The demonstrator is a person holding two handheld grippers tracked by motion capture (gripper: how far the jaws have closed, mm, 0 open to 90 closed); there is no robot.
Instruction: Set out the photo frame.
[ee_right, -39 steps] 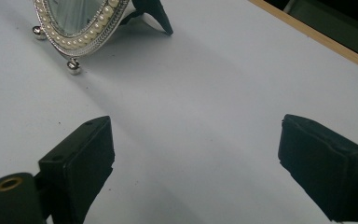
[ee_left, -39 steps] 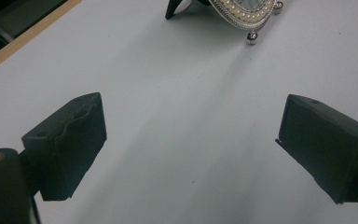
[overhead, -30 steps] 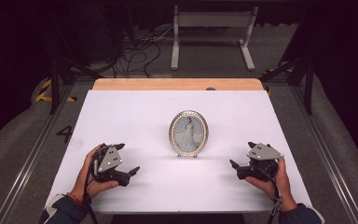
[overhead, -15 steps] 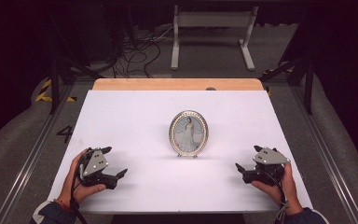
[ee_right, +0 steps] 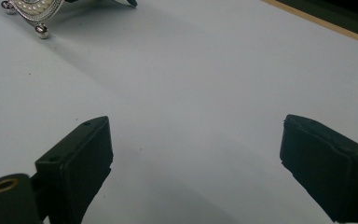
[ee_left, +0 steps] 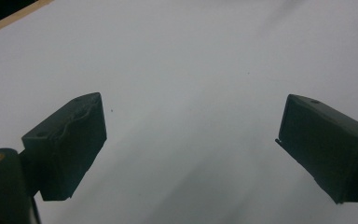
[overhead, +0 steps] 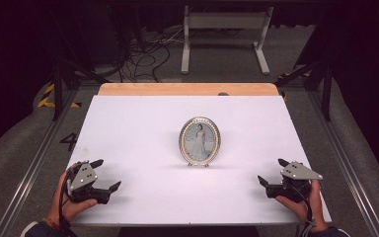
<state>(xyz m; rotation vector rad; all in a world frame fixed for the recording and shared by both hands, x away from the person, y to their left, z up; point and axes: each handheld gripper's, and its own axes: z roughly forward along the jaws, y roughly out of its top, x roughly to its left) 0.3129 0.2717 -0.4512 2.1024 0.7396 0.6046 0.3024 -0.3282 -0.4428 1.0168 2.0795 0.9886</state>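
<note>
A small oval silver picture frame (overhead: 200,141) with a photo of a person in a white dress stands upright at the middle of the white table (overhead: 143,128). Its beaded bottom edge and ball feet show as the frame (ee_right: 32,9) at the top left of the right gripper view. My left gripper (overhead: 106,175) is held near the table's front left corner, open and holding nothing. My right gripper (overhead: 272,171) is held near the front right corner, also open and holding nothing. In each gripper view the jaws stand wide apart over bare white table surface (ee_left: 191,84).
A wooden strip (overhead: 187,89) runs along the table's far edge. Metal rails (overhead: 343,163) flank the table on both sides. On the dark floor behind are cables (overhead: 143,54) and a white stand (overhead: 224,29).
Both hands have drawn back toward the table's front corners, the left gripper moving left and nearer, the right moving right and nearer. The picture frame has not moved.
</note>
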